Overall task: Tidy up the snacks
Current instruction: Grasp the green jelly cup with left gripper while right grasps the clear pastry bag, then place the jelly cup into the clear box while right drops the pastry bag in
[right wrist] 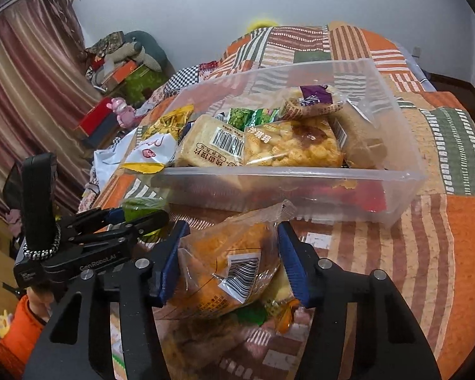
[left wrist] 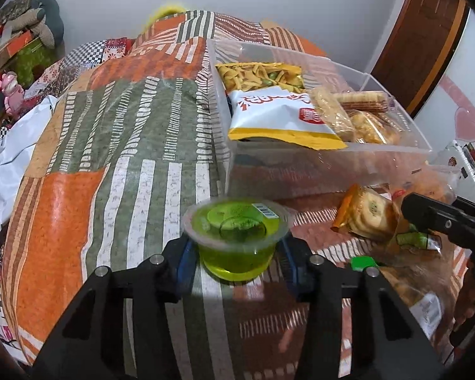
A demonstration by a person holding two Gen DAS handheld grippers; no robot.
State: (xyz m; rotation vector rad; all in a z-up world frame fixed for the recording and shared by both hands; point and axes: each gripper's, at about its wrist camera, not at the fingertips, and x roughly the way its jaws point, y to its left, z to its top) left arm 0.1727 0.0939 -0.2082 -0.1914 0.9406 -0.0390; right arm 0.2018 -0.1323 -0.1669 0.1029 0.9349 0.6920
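Left tool: pinching a green jelly cup between blue pads, held above the bedspread, near the front wall of the bin; seen from the right wrist at left, low, green showing between its fingers.
Right tool: clamped on a clear packet of orange snacks, barcode facing up, blue pads pressed into both sides; seen from the left wrist at far right.
Loose snacks: more packets under and beside the held packet on the bedspread, among them a biscuit pack just left of the right tool.
Bin: clear plastic, on the bed just beyond both tools, already holding many packs.
Bin contents: white-and-yellow bag at left, yellow crisps bag behind it, barcoded cracker pack, puffed snack pack, purple-label pack further back.
Bed: patchwork cover in orange, green and white stripes.
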